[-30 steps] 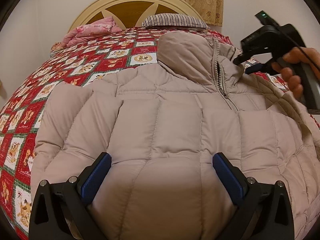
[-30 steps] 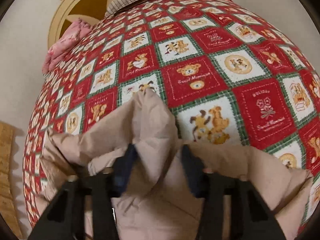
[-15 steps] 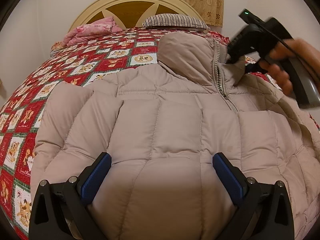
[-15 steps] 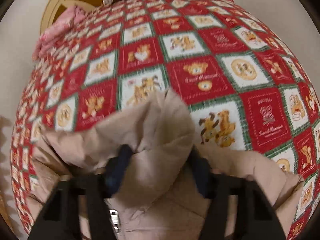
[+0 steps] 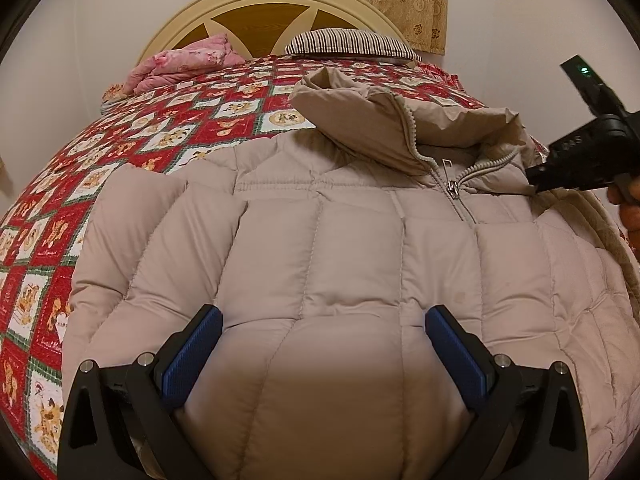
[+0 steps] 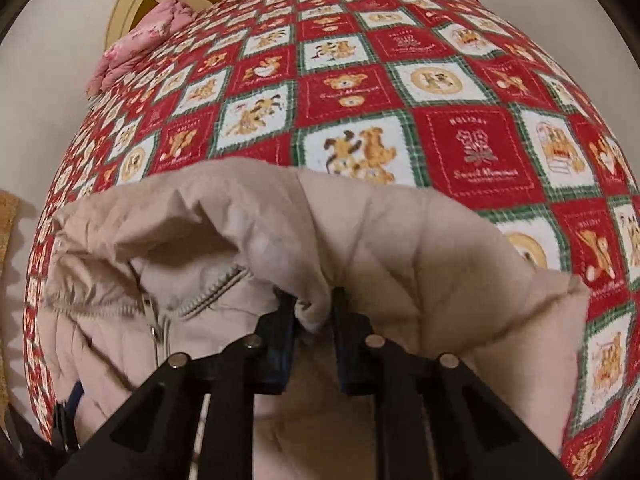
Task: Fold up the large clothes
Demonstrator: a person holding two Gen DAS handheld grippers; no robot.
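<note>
We find the beige puffer jacket spread front-up across the bed, on top of the red patchwork quilt, with its collar toward the cream headboard and its zipper partly undone at the neck. We hold the left gripper low over the jacket's lower front panel — both blue pads stand wide apart, one on each side of a quilted section, and neither presses the fabric. We hold the right gripper at the collar on the jacket's right side; its jaws have just been closing, and in the right wrist view they now stand narrow, pinching a fold of the hood's edge between the pads. In the left wrist view the same tool enters from the right edge, its black tip at the collar beside the zipper, with a person's fingers on the handle. The hood lies bunched and pushed over toward the far side of the neck opening. A pink folded blanket and a striped pillow rest at the head of the bed, well apart from the jacket.
</note>
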